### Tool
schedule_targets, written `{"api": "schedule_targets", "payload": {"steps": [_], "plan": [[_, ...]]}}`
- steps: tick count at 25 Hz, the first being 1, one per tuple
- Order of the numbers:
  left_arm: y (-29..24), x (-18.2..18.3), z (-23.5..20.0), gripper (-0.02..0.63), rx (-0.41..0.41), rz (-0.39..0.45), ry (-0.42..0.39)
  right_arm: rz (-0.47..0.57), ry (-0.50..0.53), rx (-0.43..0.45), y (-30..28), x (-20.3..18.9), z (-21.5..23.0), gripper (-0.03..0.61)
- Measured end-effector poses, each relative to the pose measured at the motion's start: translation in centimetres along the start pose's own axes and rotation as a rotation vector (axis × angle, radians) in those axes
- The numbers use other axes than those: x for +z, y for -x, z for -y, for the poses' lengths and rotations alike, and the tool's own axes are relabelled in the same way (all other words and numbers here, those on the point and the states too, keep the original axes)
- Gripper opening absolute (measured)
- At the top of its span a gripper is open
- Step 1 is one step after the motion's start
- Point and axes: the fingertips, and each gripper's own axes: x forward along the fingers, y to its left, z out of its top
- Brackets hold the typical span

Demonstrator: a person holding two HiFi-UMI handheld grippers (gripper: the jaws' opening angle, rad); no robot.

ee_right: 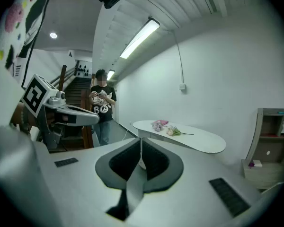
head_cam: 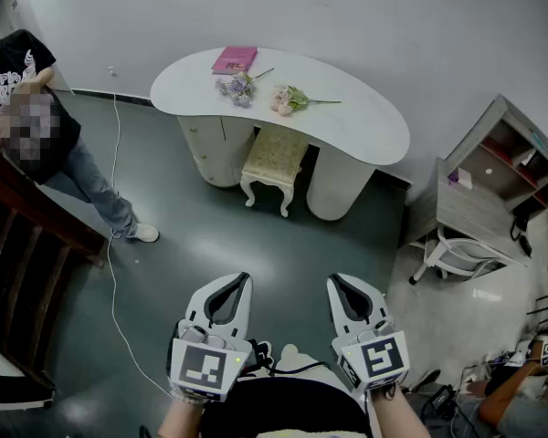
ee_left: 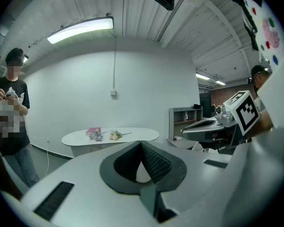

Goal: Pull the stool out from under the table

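While the left hand-held gripper [head_cam: 241,280] and right hand-held gripper [head_cam: 334,282] hung closed and empty low in frame, the cream-cushioned, white-legged stool [head_cam: 276,156] at upper centre looked light and stiff; a front leg seemed the best hold.

white print shows on the black t-shirt [ee_right: 102,109] of the person [head_cam: 36,126] at ten o'clock in the head view; it seems to start "bo", the rest unreadable. the pink book [head_cam: 235,59] on the desk [head_cam: 365,126] at twelve o'clock carries print too small to read.

Stool [head_cam: 276,153]: rear legs hidden beneath table [head_cam: 365,121]. Pink book [head_cam: 235,59] on table: cover print too small to read.
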Motion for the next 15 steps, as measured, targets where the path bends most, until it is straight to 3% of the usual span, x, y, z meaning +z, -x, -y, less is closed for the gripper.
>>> {"api": "schedule_targets", "payload": {"steps": [15], "plan": [[-0.74,-0.24,0.96,0.017,-0.007,-0.011,-0.003,-0.003,-0.013,0.007,0.4,-0.32,0.5,0.038]]}}
